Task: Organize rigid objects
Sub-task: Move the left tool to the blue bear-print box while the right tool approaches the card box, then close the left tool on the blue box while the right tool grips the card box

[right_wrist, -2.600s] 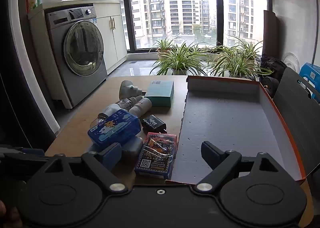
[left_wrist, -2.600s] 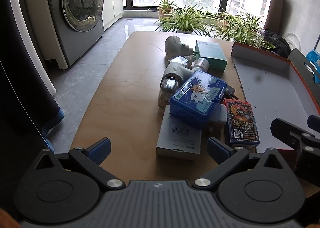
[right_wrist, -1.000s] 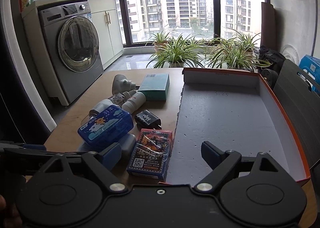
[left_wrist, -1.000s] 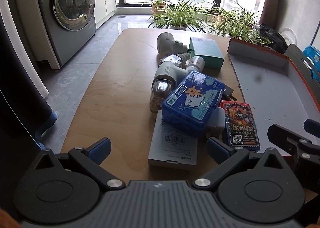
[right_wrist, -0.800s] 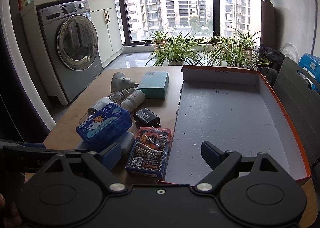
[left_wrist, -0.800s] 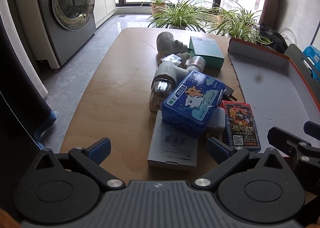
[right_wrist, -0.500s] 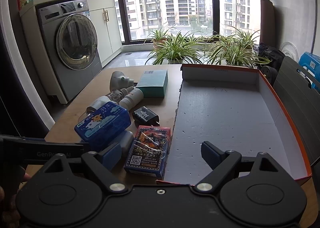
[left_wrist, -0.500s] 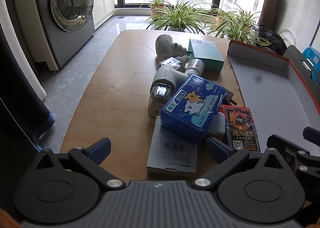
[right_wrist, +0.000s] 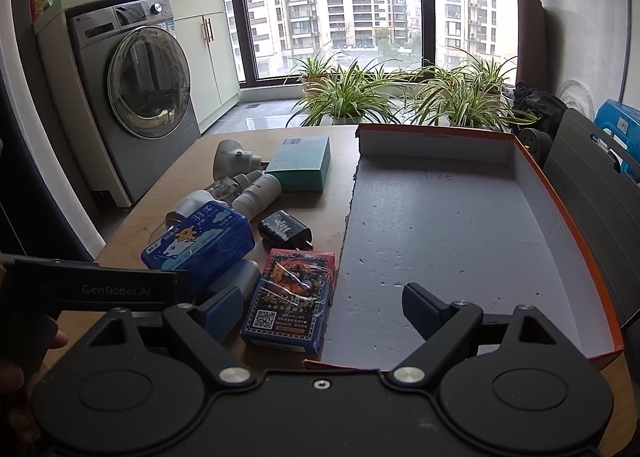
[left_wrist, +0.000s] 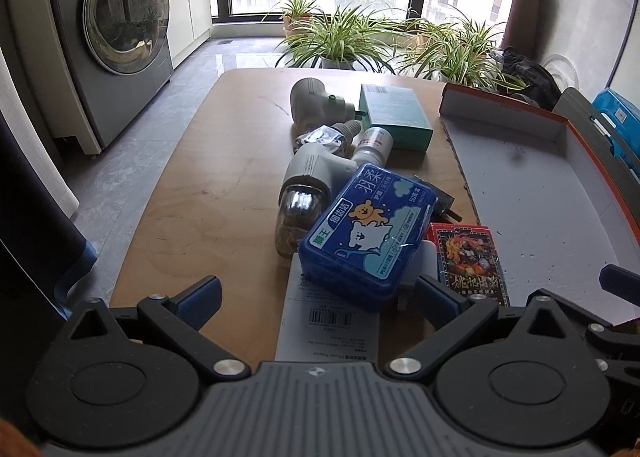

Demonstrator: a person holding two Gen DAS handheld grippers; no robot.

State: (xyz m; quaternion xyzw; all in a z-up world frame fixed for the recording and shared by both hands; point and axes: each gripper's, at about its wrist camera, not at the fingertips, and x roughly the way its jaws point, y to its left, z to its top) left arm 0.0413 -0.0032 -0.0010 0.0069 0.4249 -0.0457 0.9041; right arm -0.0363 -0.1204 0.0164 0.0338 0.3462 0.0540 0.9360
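A pile of rigid objects lies on the wooden table (left_wrist: 208,193). A blue plastic box (left_wrist: 370,237) rests on a white flat box (left_wrist: 328,329). Beside it are a card pack (left_wrist: 468,261), a grey handheld device (left_wrist: 308,181), a white bottle (left_wrist: 372,145), a teal box (left_wrist: 394,115) and a black charger (right_wrist: 284,231). An open orange-edged cardboard box (right_wrist: 452,225) stands to the right. My left gripper (left_wrist: 316,293) is open, just before the blue box. My right gripper (right_wrist: 322,303) is open over the card pack (right_wrist: 292,301) and the box's near left corner.
A washing machine (left_wrist: 108,45) stands left of the table. Potted plants (left_wrist: 344,37) line the window behind. A grey chair back (right_wrist: 592,193) and a blue stool (right_wrist: 620,117) are at the right. My left gripper's body (right_wrist: 92,289) shows at the right wrist view's left.
Both grippers have moved forward and lower toward the pile; the objects look larger and nearer. Nothing on the table has moved and both grippers stay open.
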